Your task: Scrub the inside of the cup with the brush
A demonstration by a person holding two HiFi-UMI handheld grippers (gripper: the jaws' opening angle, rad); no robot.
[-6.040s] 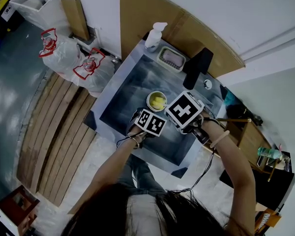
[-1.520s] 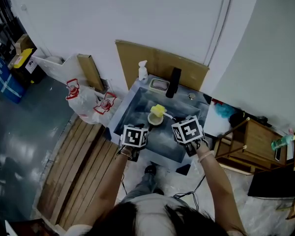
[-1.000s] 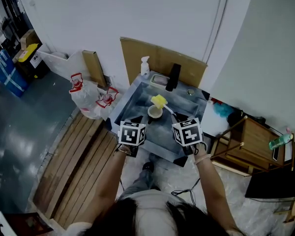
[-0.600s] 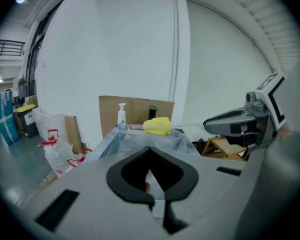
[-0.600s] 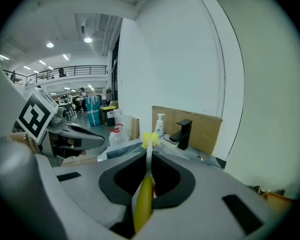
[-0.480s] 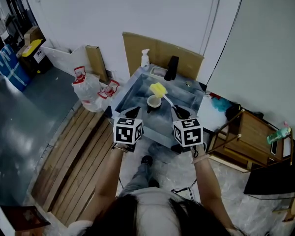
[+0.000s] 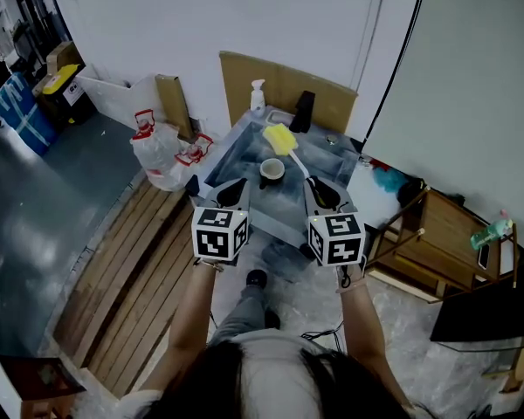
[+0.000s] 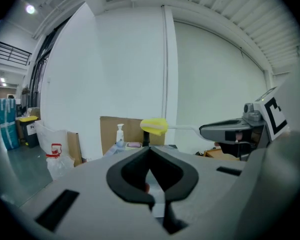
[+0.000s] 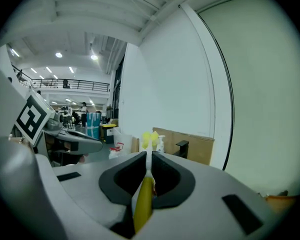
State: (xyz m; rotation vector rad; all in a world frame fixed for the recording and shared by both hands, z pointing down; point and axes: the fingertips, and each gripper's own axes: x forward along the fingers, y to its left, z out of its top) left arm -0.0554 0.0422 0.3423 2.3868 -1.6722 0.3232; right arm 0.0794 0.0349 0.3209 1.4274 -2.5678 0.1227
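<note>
Holding the cup [image 7: 272,171], sink [image 7: 279,201] fronts cardboard [image 7: 279,84], white wall [image 7: 244,16].

Yellow-handled brush [image 9: 143,196] in hand-held gripper [image 9: 147,157]

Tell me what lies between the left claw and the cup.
Nothing: the head view shows only the bare floor of the sink between the shut left claw and the cup.
</note>
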